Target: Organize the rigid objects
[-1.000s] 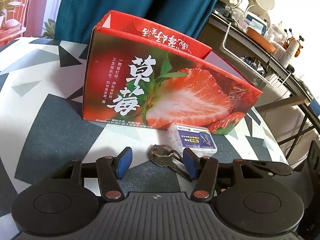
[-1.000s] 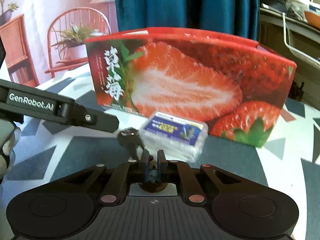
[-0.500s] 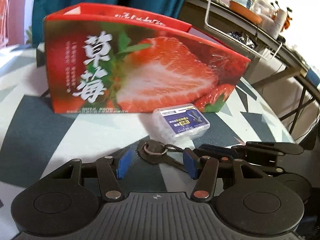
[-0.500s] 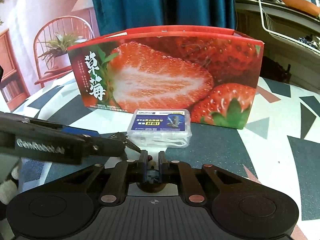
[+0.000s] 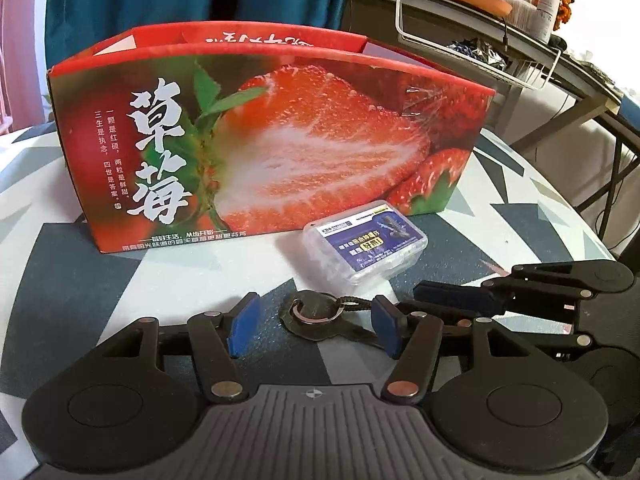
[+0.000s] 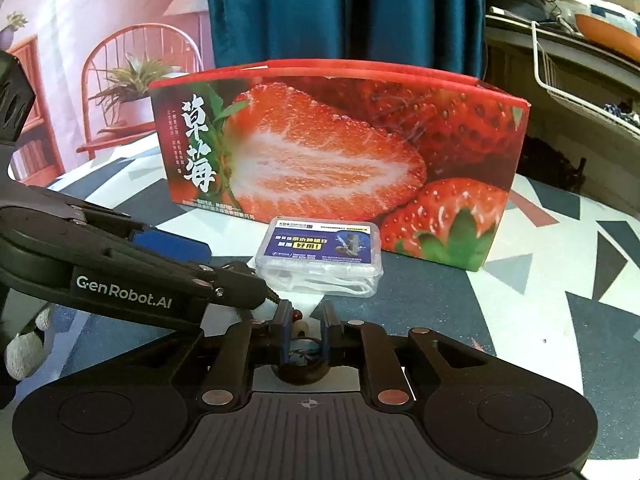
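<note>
Dark metal key with split ring lies on the patterned table before the red strawberry-print cardboard box, between left gripper jaws, which have just widened, not touching. Right gripper jaws, nearly together, pinch its beaded cord. Step: handover or pickup; next likely needs closing, then lifting into the box.

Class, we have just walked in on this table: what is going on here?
A person is tidying small things with two handheld grippers beside an open strawberry box. The left gripper, its jaws just opening a little, straddles a key lying on the table, not pinching it. The right gripper is nearly closed around the key's beaded cord. A clear plastic case lies in front of the box, untouched.
</note>
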`<state>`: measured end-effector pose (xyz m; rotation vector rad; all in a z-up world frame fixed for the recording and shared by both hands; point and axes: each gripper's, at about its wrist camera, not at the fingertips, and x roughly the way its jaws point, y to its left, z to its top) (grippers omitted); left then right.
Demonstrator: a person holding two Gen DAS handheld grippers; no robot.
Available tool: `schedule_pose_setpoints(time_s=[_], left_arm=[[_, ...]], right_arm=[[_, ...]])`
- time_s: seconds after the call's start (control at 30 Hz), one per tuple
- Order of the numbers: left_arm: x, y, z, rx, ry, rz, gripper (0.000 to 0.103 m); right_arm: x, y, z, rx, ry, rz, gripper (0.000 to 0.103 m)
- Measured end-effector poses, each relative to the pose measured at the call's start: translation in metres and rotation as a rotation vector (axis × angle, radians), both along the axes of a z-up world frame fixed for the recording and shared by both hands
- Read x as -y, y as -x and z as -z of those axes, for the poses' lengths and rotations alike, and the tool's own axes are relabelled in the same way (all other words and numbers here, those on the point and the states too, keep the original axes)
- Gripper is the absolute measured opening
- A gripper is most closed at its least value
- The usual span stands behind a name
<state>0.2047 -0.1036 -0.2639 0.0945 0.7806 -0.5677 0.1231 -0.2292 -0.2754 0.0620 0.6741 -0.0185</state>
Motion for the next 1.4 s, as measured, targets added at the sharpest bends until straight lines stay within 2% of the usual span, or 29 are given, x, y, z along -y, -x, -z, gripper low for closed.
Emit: schedule_pose_setpoints(time_s=[0.1, 0.13, 0.2, 0.23, 0.3, 0.6, 0.8, 0.83, 0.9, 1.0, 1.07, 1.17, 1.3, 1.4], left_arm=[[-0.001, 0.0, 0.0, 0.0, -0.005, 0.0, 0.063], [-0.001, 0.0, 0.0, -0.003, -0.008, -0.006, 0.063], [0.005, 0.002, 0.0, 0.015, -0.049, 0.013, 0.064], [0.008, 0.004, 0.001, 0.027, -0.074, 0.023, 0.068], [0.011, 0.007, 0.003, 0.031, -0.095, 0.032, 0.076], [0.004, 0.006, 0.002, 0.029, -0.137, 0.035, 0.082], [-0.017, -0.005, 0.0, 0.04, -0.171, -0.088, 0.077], [-0.02, -0.007, 0.0, 0.031, -0.161, -0.101, 0.073], [-0.025, -0.009, -0.004, 0.007, -0.124, -0.114, 0.071], [-0.022, -0.005, -0.01, -0.03, -0.067, -0.075, 0.071], [-0.011, 0.001, -0.011, -0.058, -0.052, -0.01, 0.072], [0.009, 0.008, -0.01, -0.052, -0.104, 0.051, 0.082], [0.026, 0.009, -0.007, -0.026, -0.163, 0.067, 0.089], [0.035, 0.008, -0.002, -0.026, -0.178, 0.064, 0.096]], right_arm=[[0.01, 0.001, 0.0, -0.011, -0.042, -0.023, 0.015], [0.016, 0.001, 0.0, -0.018, -0.087, -0.022, 0.016], [0.036, 0.004, 0.002, -0.015, -0.221, 0.007, 0.011], [0.043, 0.005, 0.003, -0.013, -0.26, 0.017, 0.01], [0.046, 0.007, 0.003, -0.006, -0.245, 0.026, 0.009], [0.042, 0.008, 0.001, -0.002, -0.201, 0.028, 0.01], [0.042, 0.013, 0.001, -0.007, -0.209, 0.046, 0.011], [0.041, 0.013, 0.001, -0.008, -0.205, 0.047, 0.011], [0.04, 0.013, 0.001, -0.009, -0.201, 0.048, 0.011], [0.043, 0.012, 0.002, -0.011, -0.213, 0.045, 0.011], [0.047, 0.011, 0.002, -0.018, -0.239, 0.039, 0.011], [0.054, 0.011, 0.003, -0.026, -0.284, 0.037, 0.01], [0.059, 0.011, 0.004, -0.026, -0.321, 0.039, 0.01], [0.064, 0.011, 0.006, -0.027, -0.351, 0.037, 0.009]])
